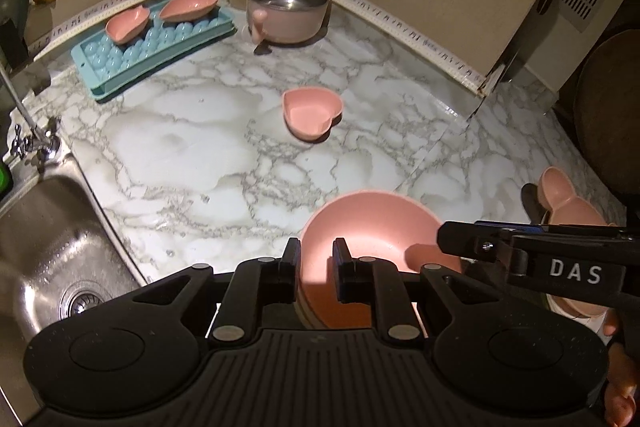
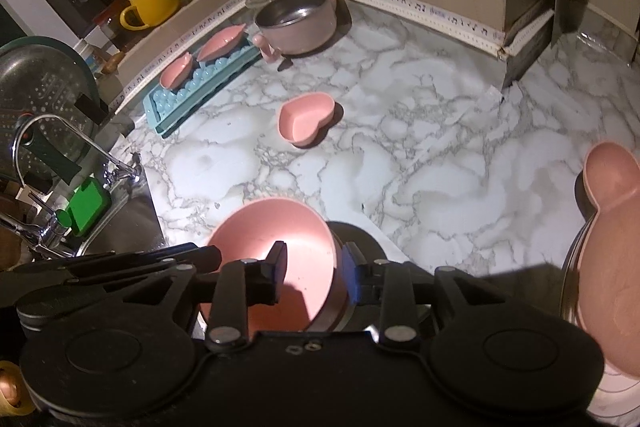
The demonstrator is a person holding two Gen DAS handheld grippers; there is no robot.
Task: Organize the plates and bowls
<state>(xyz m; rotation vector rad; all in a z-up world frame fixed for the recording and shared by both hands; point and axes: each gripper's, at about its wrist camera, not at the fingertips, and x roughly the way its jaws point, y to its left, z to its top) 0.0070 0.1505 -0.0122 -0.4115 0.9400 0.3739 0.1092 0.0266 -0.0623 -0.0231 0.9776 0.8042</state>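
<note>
A: Marble desk point(image 1: 208, 131): round pink bowl point(image 1: 372, 223) sits at the near edge, right of the sink point(image 1: 52, 235). Heart dish point(image 1: 312, 113) is mid-desk, apart.

B: Claws?

A: Left claw point(image 1: 316, 263) is clamped on the bowl's near-left wall, one finger inside, one outside. Right claw point(image 2: 314, 273) straddles the opposite wall, parted; I judge the pads off it.

B: Advice?

A: Carry on the left grip alone. Keep the bowl level, clear the right claw sideways first, mind the bear-eared plate point(image 2: 608, 247) on the right.
</note>
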